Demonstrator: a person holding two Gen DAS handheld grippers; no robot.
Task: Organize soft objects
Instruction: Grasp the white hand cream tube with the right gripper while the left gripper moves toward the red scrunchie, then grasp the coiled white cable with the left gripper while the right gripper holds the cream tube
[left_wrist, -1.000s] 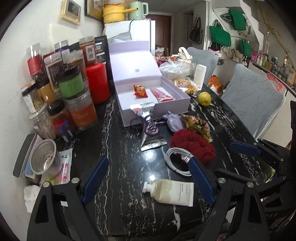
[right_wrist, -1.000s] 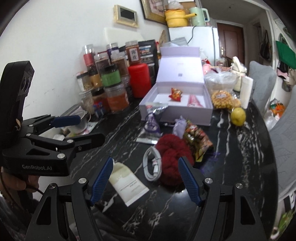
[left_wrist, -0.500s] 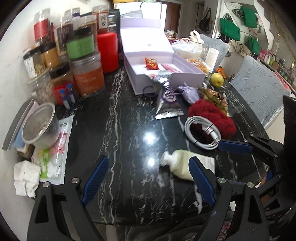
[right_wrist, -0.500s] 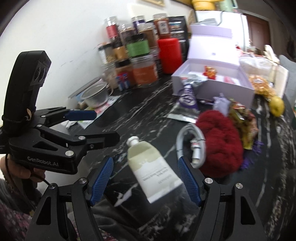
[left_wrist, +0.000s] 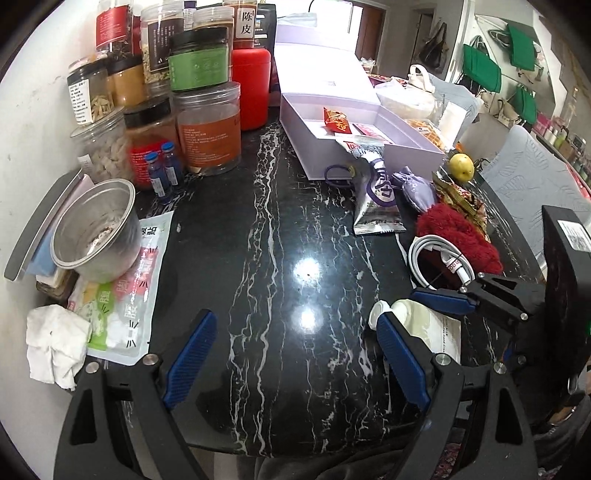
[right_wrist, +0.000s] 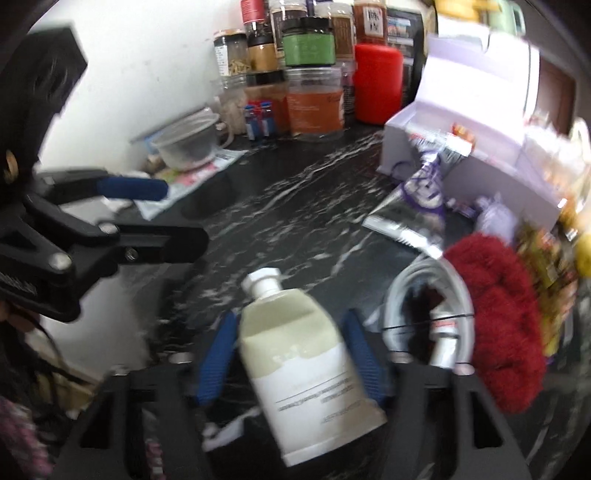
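Observation:
A pale green and white cream tube lies on the black marble table near its front edge, cap pointing away. My right gripper straddles the tube with a blue pad on each side. Its jaws are closing and the blurred picture shows no firm press. My left gripper hangs open over bare table left of the tube, holding nothing. Right of the tube are a red fluffy cloth and a coiled white cable. An open lavender box holding snack packets stands behind.
Jars crowd the back left by the wall, with a metal bowl, a flat packet and crumpled tissue in front. A silver-purple snack bag, purple pouch and lemon lie near the box. A grey chair stands right.
Both grippers have come down and closer to the table. The right one has moved over the cream tube, and its jaws have narrowed around it. The left jaws kept their width.

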